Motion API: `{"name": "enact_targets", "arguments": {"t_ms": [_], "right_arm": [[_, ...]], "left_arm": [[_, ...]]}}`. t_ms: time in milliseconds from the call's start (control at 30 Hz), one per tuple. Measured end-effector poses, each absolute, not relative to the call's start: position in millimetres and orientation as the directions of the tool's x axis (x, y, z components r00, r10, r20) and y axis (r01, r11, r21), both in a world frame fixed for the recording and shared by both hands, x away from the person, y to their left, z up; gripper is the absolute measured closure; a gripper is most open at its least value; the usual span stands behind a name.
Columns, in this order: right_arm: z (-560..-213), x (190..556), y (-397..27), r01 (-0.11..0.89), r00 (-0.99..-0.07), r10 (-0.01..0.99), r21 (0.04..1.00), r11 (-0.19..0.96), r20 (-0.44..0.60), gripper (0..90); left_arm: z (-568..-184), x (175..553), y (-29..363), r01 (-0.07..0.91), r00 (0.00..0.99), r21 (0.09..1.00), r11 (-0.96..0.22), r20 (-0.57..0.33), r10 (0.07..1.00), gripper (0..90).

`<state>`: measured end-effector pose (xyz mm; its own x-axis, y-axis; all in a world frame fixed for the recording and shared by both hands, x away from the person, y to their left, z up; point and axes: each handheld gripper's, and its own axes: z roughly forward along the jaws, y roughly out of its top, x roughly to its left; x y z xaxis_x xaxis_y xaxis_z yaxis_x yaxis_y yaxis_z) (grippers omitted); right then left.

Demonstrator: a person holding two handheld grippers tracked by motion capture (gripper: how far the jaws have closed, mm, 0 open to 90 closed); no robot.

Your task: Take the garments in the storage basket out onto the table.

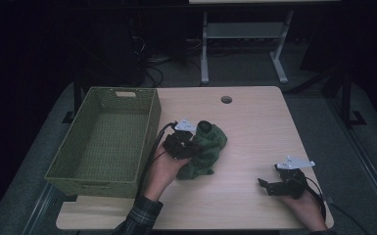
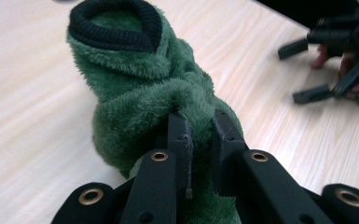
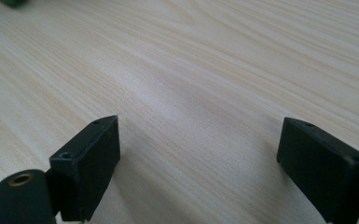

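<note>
Jaws of the left gripper (image 2: 200,128) stand narrow, pinching a fold of a green fleece garment (image 2: 144,93) with a black ribbed cuff (image 2: 116,28) at its top; the exact kind of garment cannot be made out in this dim light. In the high view, the left gripper (image 1: 185,142) sits at the garment's (image 1: 206,149) left side, and the bunched fabric rests on the wooden table (image 1: 254,122) near its middle, just to the right of a green woven basket (image 1: 105,139). The right gripper (image 3: 198,140) holds its jaws wide apart with nothing between them, low over bare tabletop; in the high view, the right gripper (image 1: 274,185) lies near the table's front right corner, well apart from the garment.

Risk: the pinch takes only a small fold of plush pile, so the fabric could slide free on a lift, or the trailing bulk could catch the basket's near wall on the way over.

Clearance: the basket's rim stands higher than the tabletop, and its left side overhangs the table's left edge. Open room lies to the right of and beyond the garment, up to a round cable hole (image 1: 226,99) near the far edge.
</note>
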<state>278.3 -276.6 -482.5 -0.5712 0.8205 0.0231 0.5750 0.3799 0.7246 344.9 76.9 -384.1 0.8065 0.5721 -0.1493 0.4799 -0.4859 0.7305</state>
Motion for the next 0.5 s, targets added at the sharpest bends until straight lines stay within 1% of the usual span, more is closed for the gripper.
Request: {"name": "enact_targets", "arguments": {"t_ms": [167,333,500], "right_arm": [[-482.5,278.3,-276.6,0.575,-0.572,0.82,0.725,0.38,0.023,12.8],[-482.5,278.2,-276.5,0.576,-0.571,0.821,0.724,0.38,0.023,12.8],[-482.5,278.1,-276.5,0.577,-0.57,0.821,0.724,0.379,0.024,12.8]], "left_arm": [[-400.4,343.1,65.6,0.466,0.834,0.715,-0.521,-0.158,0.529,79.3],[-414.3,343.1,55.1,0.478,0.84,0.709,-0.519,-0.196,0.505,78.8],[-428.2,343.7,42.4,0.483,0.856,0.683,-0.549,-0.236,0.46,77.6]]}}
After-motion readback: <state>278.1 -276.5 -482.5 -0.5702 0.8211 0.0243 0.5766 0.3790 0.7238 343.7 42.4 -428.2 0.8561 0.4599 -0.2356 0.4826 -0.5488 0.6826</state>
